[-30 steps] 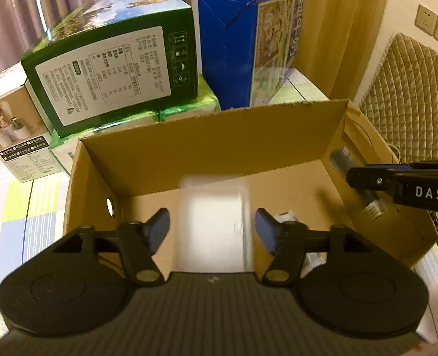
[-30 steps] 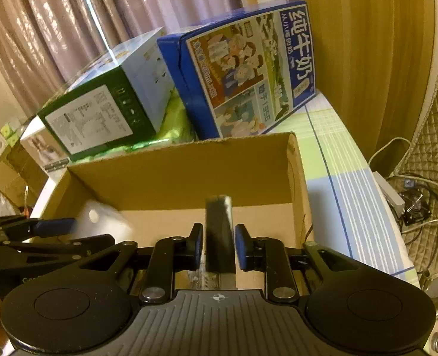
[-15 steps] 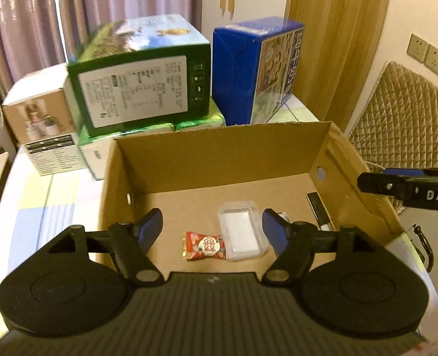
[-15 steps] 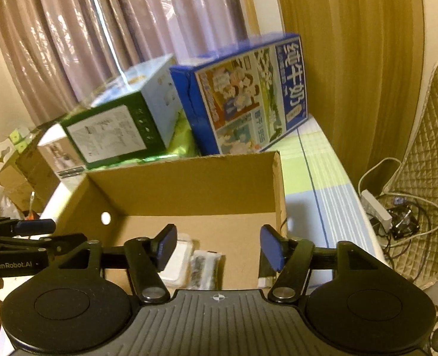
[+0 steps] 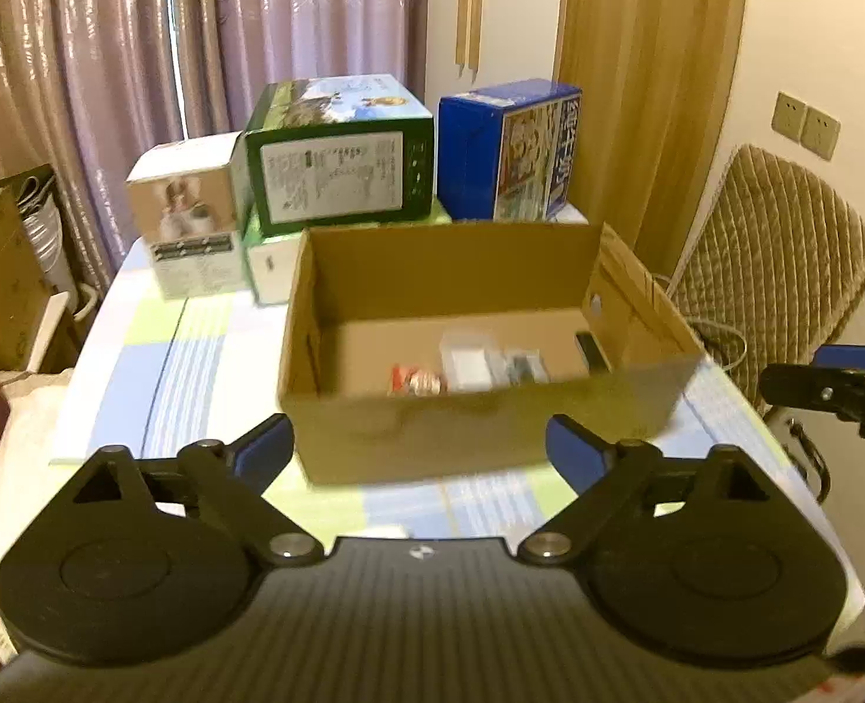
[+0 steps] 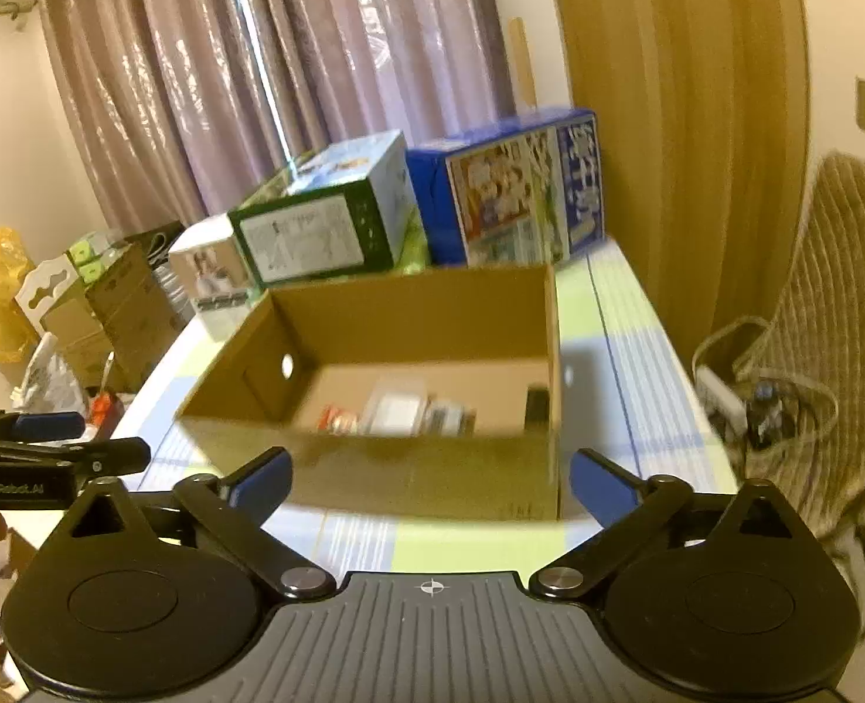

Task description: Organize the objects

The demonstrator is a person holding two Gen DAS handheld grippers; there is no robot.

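Cardboard box (image 5: 479, 439) sits open-topped on the desk (image 5: 180, 363), just beyond both of my tools. My left tool (image 5: 419, 454) is spread wide and grips nothing; its 2 blue-padded fingers (image 5: 265, 451) frame the near wall of the box without touching it. My right tool (image 6: 429, 480) is likewise spread wide and empty, hovering on the near side of the box and a little to its right. Each tool shows at the edge of the other's view, side on.

Inside the box, along the near part of the floor, lie 4 small things in a row: a red snack packet (image 5: 414, 379) on the left, a clear plastic case (image 5: 465, 360) just beside it, a grey wrapped item (image 5: 523, 364) next, and a dark flat piece (image 5: 589, 348) against the right wall. The motion blur keeps me from telling whether they touch.

Behind the box, at the far end of the desk, stand a green carton (image 5: 339, 155), a blue milk carton (image 5: 511, 158) to its right, and a white box (image 5: 189, 214) to its left. A padded chair (image 5: 778, 252) stands right of the desk.
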